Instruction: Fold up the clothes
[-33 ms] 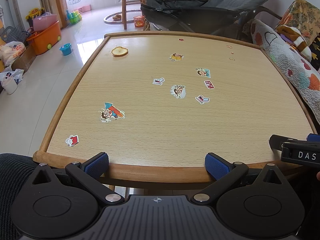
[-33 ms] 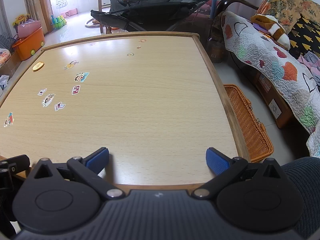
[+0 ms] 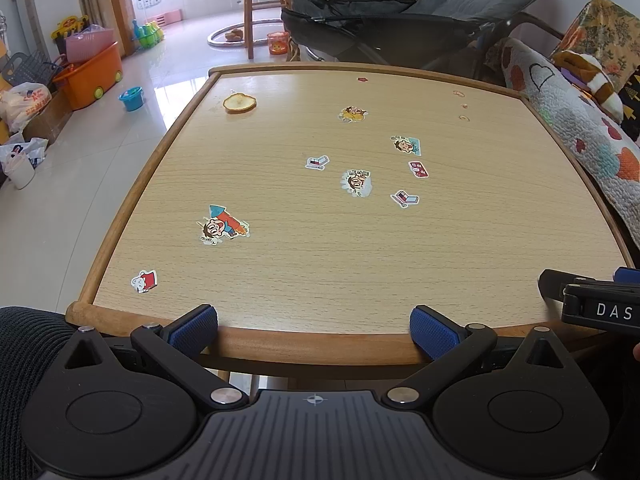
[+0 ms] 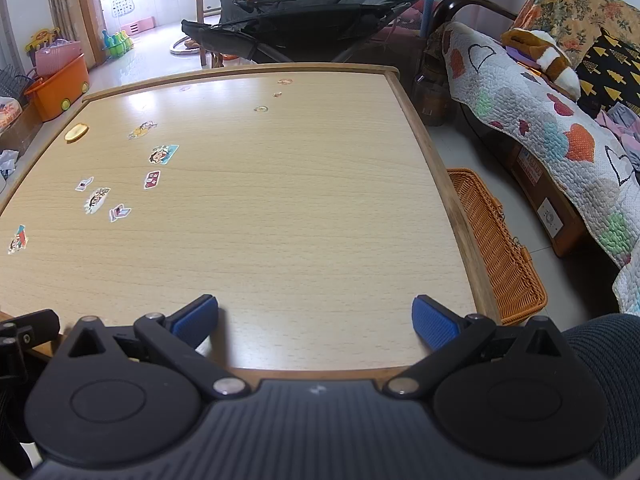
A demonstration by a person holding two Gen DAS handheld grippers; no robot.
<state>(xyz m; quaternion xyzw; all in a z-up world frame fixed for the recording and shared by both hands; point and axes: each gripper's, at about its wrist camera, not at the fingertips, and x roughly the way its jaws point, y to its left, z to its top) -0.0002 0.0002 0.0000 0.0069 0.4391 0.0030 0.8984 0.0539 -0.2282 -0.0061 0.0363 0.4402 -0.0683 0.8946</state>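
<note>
Left claw [image 3: 314, 326] agape, right claw [image 4: 315, 316] agape — stickered table [image 3: 320, 344]

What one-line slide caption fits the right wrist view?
Right gripper open and empty at the near edge of a stickered wooden table, wicker basket on the floor beside it.

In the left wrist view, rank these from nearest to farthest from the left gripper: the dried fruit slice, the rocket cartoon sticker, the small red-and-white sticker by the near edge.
From the left gripper:
1. Small red-and-white sticker, near left corner of the table.
2. Rocket cartoon sticker, left of centre, farther in.
3. Dried fruit slice, far left corner.
</note>
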